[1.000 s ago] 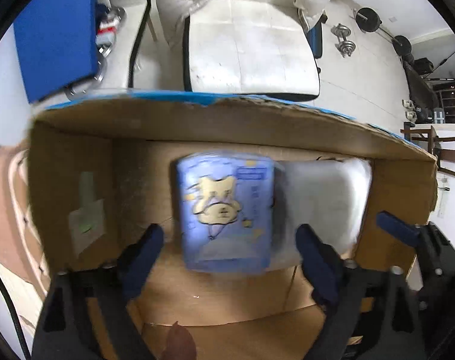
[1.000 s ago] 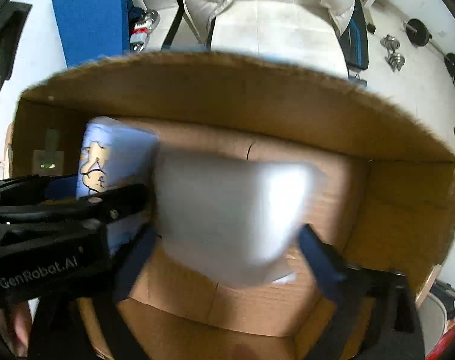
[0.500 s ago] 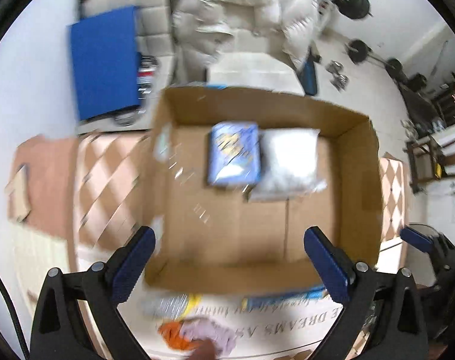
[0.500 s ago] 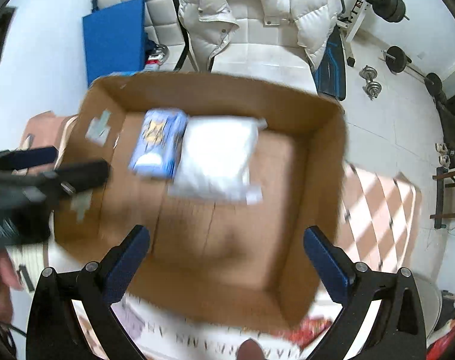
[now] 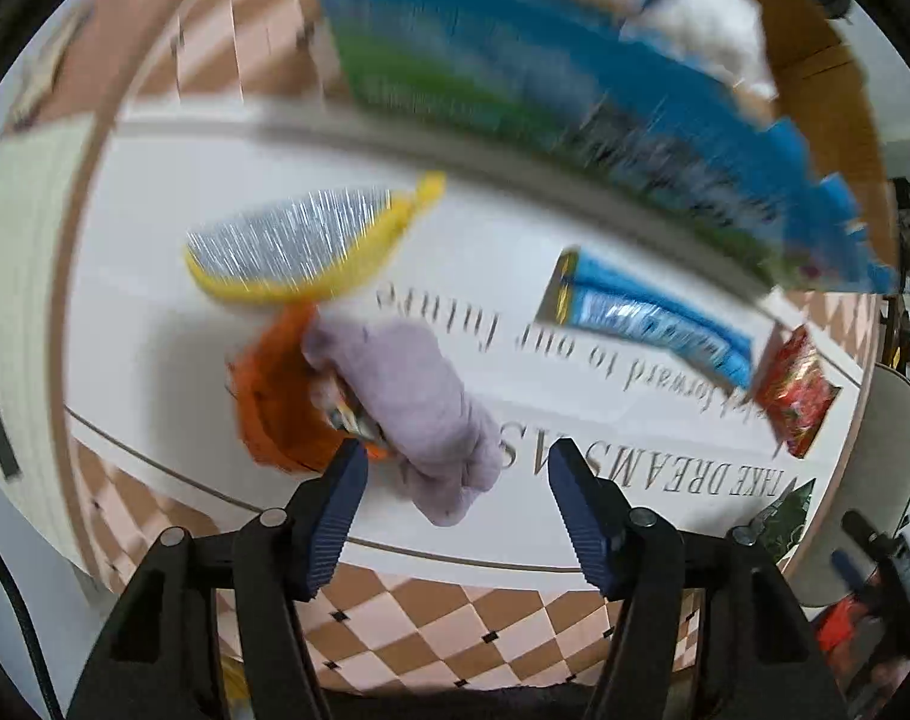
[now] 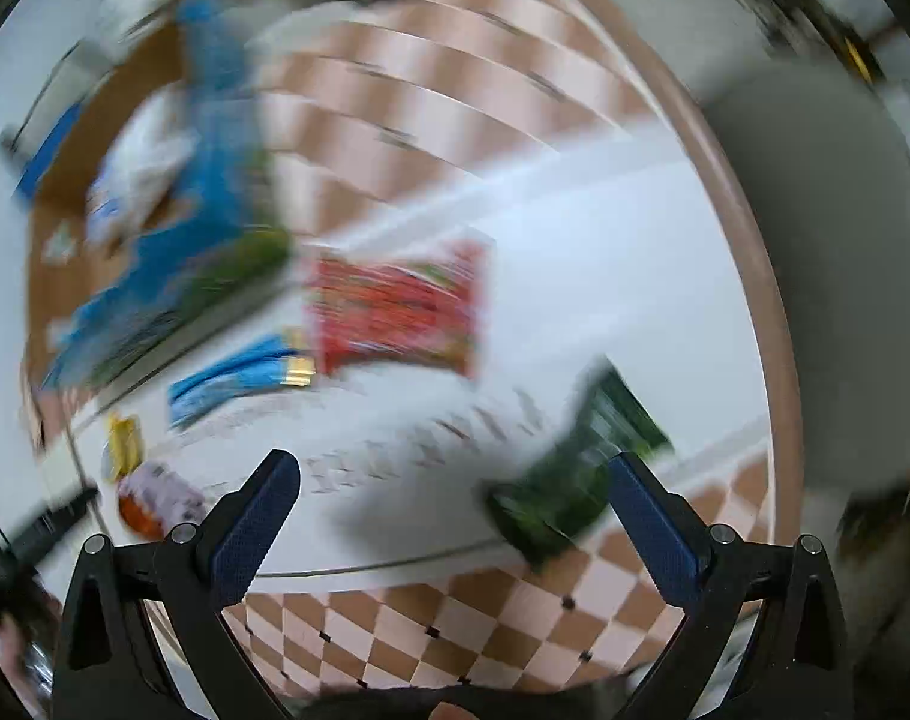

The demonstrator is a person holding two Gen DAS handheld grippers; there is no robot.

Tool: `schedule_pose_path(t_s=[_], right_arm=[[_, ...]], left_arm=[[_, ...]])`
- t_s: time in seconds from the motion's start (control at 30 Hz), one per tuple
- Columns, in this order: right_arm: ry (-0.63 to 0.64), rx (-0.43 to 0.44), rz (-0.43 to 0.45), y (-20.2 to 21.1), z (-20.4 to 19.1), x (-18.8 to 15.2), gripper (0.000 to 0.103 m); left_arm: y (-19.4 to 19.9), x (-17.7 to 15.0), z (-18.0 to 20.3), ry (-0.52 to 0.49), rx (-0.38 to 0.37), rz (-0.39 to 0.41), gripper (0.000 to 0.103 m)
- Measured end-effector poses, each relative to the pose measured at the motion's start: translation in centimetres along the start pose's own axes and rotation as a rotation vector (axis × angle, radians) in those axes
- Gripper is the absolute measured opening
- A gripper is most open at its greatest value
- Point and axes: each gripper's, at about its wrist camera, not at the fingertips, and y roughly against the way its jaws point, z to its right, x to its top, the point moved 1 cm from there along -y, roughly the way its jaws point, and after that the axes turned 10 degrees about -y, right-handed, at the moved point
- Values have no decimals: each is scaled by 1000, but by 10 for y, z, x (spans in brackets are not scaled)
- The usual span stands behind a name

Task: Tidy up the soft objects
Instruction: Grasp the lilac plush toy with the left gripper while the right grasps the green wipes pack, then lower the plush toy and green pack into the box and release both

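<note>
Checkered tan-and-cream cloth (image 5: 466,630) covers the round bench, with a white printed mat (image 5: 155,312) laid over its middle; lettering on the mat reads upside down in the left wrist view. Both views are motion-blurred.

Items on the mat, counted:
- One lilac soft cloth (image 5: 419,402), bunched, lying against one orange soft piece (image 5: 275,402); the pair sits just ahead of the left gripper (image 5: 457,480), whose fingers stand apart with nothing between them.
- One silver pouch with yellow edge (image 5: 293,246), beyond the orange piece.
- One blue packet (image 5: 646,312), near the middle.
- One red packet (image 6: 395,312), beside the blue one.
- One dark green packet (image 6: 574,468), at the mat's near edge, just ahead of the right gripper (image 6: 452,510); its fingers are spread wide and hold nothing.

One cardboard box (image 5: 814,30) with a blue-and-green printed side stands at the far edge of the bench; one pale blue pack and one white soft bundle (image 5: 700,30) lie inside. A pale grey chair seat (image 6: 814,276) shows beyond the bench rim.
</note>
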Motion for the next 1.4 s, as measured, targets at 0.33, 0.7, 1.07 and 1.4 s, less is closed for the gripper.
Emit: schedule_pose_path(t_s=[0.33, 0.7, 1.07, 1.4], right_arm=[[-197, 9, -156, -85, 70, -4, 100], [90, -93, -156, -107, 21, -24, 38], [390, -214, -174, -122, -14, -90, 46], [297, -157, -168, -108, -3, -76, 36]], left_arm=[[-60, 13, -3, 83, 47, -79, 41], [-73, -49, 66, -239, 143, -106, 36], [-93, -54, 59, -184, 20, -157, 45], [-59, -43, 73, -214, 55, -84, 33]])
